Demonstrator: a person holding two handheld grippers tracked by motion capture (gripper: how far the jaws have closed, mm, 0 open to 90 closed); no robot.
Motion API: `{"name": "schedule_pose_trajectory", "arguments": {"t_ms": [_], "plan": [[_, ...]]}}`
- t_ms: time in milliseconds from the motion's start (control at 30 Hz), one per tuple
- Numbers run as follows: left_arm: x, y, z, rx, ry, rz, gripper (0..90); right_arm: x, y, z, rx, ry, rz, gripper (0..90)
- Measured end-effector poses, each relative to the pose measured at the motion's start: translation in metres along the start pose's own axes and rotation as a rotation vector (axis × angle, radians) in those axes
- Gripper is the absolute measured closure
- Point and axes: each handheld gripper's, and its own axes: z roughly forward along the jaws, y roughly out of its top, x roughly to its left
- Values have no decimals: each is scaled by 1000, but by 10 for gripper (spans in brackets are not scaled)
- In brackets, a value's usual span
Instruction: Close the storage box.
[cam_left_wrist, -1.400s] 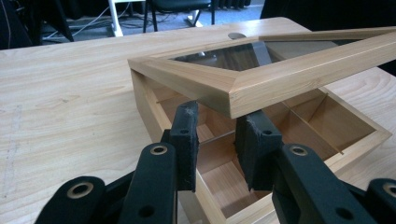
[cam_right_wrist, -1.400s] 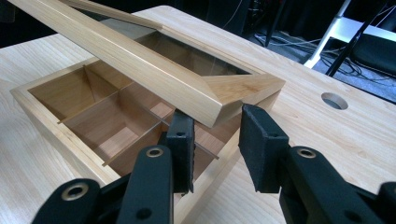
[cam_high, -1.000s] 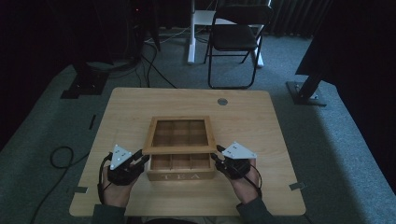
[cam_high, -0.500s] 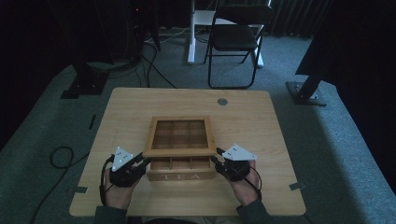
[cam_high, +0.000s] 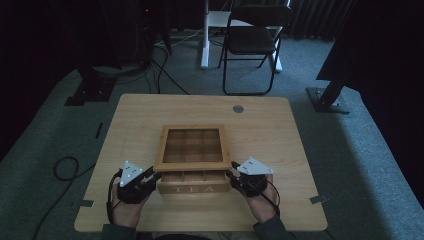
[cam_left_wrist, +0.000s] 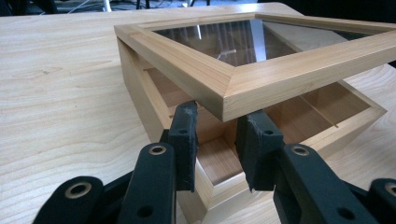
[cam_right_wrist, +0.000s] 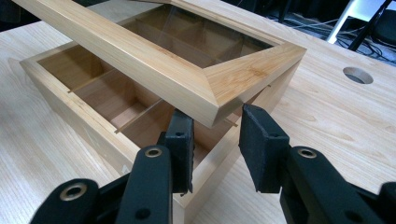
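Wooden tea box (cam_high: 194, 181) sits at the counter's (cam_high: 280, 150) six o'clock edge, its glass-paned lid (cam_high: 192, 147) raised. Left gripper (cam_left_wrist: 215, 135) and right gripper (cam_right_wrist: 215, 135): fingers apart beneath the lid's front corners, gripping nothing. Judgement: rigid, light frame, fragile pane; lift by the wooden corners.

One word could be read: "TEA", in pale capital letters, centred on the front wall of the wooden box (cam_high: 194, 189) in the high view. It stood on the side of the box that faced the person, below the raised glass-paned lid (cam_high: 192, 146). In the two gripper views the lettered face was out of sight. No other text, brand, number or sign was legible anywhere else.
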Motion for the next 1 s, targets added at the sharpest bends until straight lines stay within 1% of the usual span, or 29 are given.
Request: {"name": "schedule_pose_trajectory", "arguments": {"t_ms": [267,300,433,767,833,1000], "plan": [[1,-9,1,14,-5,-7,670,2,-7,3,20,5,-1,652],[0,-9,1,16,-5,-8,669,3,-8,3,25,6,5,652],[0,-14,2,30,-2,-2,652,3,-13,3,30,10,10,644],[1,-24,4,49,0,-8,572,7,-21,7,61,24,16,644],[2,-26,5,51,-3,-18,560,8,-22,8,67,28,14,645],[2,-30,5,62,-5,-18,544,10,-25,9,77,35,17,644]]}}
